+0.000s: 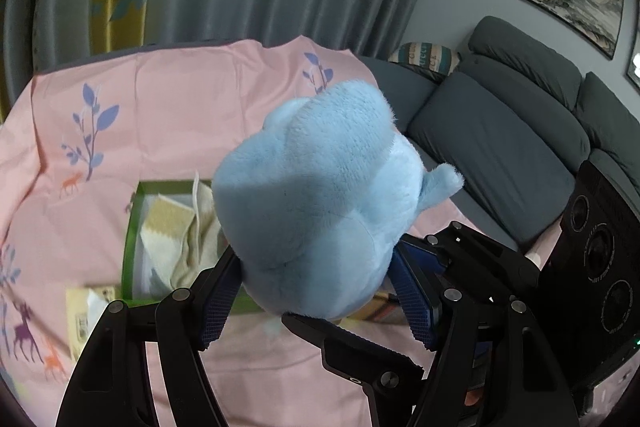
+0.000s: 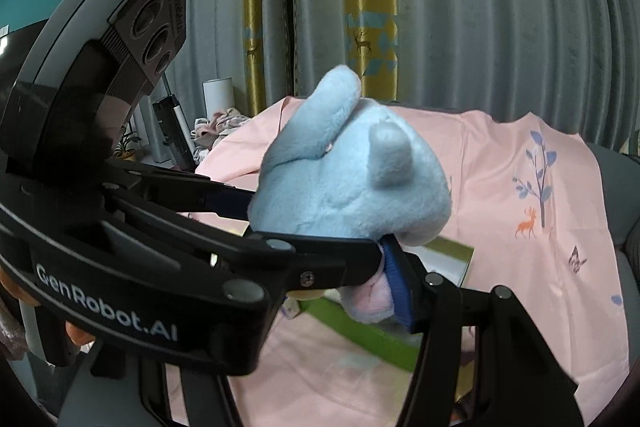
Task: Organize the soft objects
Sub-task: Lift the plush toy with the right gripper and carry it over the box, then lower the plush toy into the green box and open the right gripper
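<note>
A light blue plush toy (image 1: 320, 187) hangs above the pink sheet (image 1: 160, 107), held from two sides. My left gripper (image 1: 316, 291) is shut on its lower body, both blue pads (image 1: 216, 303) pressed into the fur. In the right wrist view the same plush toy (image 2: 352, 179) shows an ear and a pink part below. My right gripper (image 2: 328, 279) is shut on it, one blue pad (image 2: 396, 287) against the pink part. Its other finger is hidden behind the left gripper (image 2: 312, 223). Below lies an open green box (image 1: 130, 227) with beige cloths (image 1: 176, 231) inside.
A grey sofa (image 1: 500, 147) with a patterned cushion (image 1: 424, 57) stands to the right of the sheet. Grey and yellow curtains (image 2: 360, 7) hang behind. A small pale carton (image 1: 80, 319) lies beside the box. Crumpled clothes (image 2: 216, 127) and a white cylinder (image 2: 218, 91) sit far left.
</note>
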A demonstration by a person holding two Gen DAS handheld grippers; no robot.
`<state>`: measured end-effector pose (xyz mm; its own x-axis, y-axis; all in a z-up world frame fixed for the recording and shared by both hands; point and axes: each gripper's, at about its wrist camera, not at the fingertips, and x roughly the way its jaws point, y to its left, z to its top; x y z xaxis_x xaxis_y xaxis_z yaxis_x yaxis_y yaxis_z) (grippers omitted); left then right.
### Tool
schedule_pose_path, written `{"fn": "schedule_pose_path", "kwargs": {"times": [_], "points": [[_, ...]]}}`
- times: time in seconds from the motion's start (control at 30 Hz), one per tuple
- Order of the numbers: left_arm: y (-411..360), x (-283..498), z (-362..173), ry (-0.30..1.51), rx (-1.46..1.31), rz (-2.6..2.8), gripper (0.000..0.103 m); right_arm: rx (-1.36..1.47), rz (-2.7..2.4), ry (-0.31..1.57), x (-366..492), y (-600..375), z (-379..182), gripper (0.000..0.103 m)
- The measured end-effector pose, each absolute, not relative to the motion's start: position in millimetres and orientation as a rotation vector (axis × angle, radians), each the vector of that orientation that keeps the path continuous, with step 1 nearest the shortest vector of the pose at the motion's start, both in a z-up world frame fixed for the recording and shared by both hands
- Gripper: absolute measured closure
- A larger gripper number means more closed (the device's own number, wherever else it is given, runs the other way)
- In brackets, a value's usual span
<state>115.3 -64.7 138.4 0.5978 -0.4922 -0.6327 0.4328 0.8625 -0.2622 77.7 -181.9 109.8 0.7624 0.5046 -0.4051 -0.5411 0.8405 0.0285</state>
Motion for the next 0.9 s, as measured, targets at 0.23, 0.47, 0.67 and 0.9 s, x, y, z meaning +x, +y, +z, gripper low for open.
{"fn": "schedule_pose_path", "kwargs": {"times": [0.23, 0.47, 0.67, 0.9], "points": [[-65.5, 152.7, 146.8, 0.772, -0.103, -0.522, 0.03, -0.093, 0.571, 0.416, 112.6, -181.8, 120.0, 0.046], [-58.8, 190.1, 134.1, 0.796, -0.14, -0.495, 0.03, -0.105, 0.578, 0.446, 151.9, -174.3, 114.8, 0.046], [-45.7, 228.6, 98.4, 0.875, -0.176, -0.457, 0.03, -0.086, 0.595, 0.538, 194.3, -160.7, 84.0, 0.046], [-19.7, 267.1, 40.8, 1.006, -0.286, -0.412, 0.03, -0.067, 0.605, 0.691, 236.2, -137.4, 39.8, 0.046]]}}
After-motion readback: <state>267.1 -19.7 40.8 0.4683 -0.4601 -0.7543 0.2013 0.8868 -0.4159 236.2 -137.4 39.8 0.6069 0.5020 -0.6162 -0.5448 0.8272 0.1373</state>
